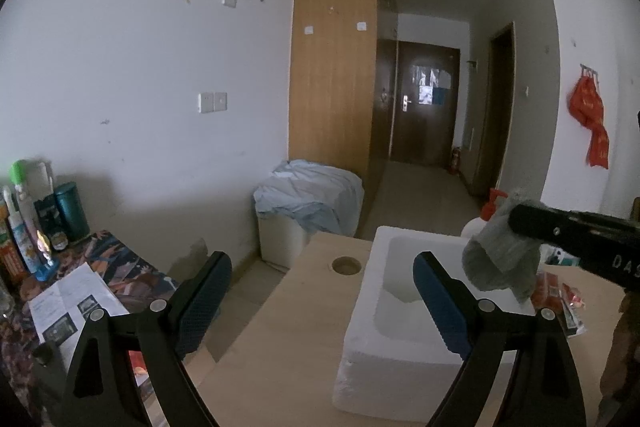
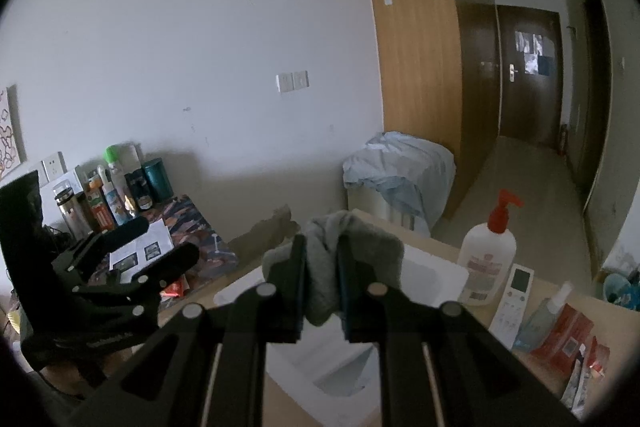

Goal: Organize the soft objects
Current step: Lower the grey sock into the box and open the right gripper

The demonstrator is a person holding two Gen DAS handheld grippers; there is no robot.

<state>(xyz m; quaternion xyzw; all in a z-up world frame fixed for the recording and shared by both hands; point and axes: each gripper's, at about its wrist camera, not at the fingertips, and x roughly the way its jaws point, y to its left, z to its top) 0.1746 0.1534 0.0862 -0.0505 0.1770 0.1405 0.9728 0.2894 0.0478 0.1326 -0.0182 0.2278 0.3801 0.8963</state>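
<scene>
Right gripper point(image 2: 322, 291) clamped on grey sock point(image 2: 324, 267) above white foam box point(image 1: 400, 339), left gripper point(image 1: 320, 303) apart, lotion bottle point(image 2: 486, 263) beside.

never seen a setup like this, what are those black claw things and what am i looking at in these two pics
There is no robot here. A person holds a two-finger gripper in each hand, and each gripper carries a wide-angle camera that looks along its fingers, which is why the room curves.

One picture looks out from the left gripper. Its jaws are open and hold nothing. The other looks out from the right gripper, shut on a grey sock and held over a white foam box.

The box stands on a light wooden table. Also on the table are a lotion bottle with a red pump, a white remote, a small spray bottle and red packets.
</scene>
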